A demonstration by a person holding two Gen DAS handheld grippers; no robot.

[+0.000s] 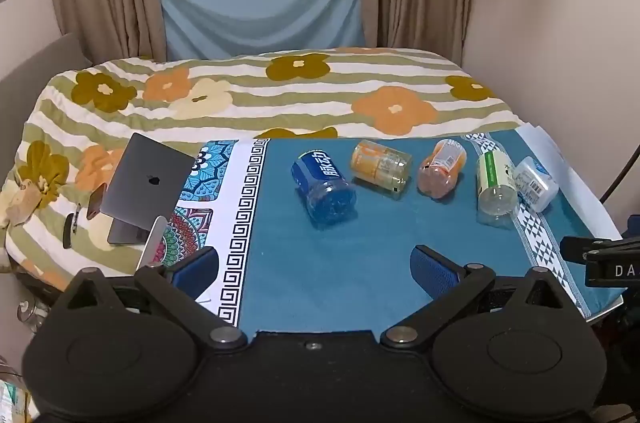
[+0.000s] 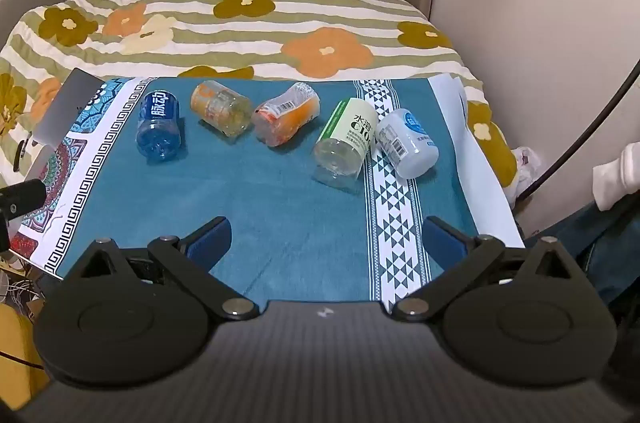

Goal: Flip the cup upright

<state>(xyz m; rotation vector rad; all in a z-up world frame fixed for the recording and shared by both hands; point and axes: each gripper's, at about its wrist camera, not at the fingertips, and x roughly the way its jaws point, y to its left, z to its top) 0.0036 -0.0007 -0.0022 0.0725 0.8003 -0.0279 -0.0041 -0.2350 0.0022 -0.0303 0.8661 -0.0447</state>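
Several cut-bottle cups lie on their sides in a row on the blue cloth: a blue one [image 1: 322, 185] [image 2: 159, 130], a yellow-orange one [image 1: 381, 167] [image 2: 220, 112], an orange one [image 1: 441, 168] [image 2: 286, 119], a green-and-white one [image 1: 495, 182] [image 2: 346, 139], and a white-and-blue one [image 1: 535, 182] [image 2: 408, 143]. My left gripper [image 1: 316, 273] is open and empty, near the table's front edge, well short of the cups. My right gripper [image 2: 326, 243] is open and empty, also short of the cups.
A grey laptop [image 1: 146, 185] leans on a stand at the table's left edge. A bed with a flowered quilt [image 1: 256, 95] lies behind the table. A wall stands to the right. A black clamp [image 1: 600, 255] juts in at right.
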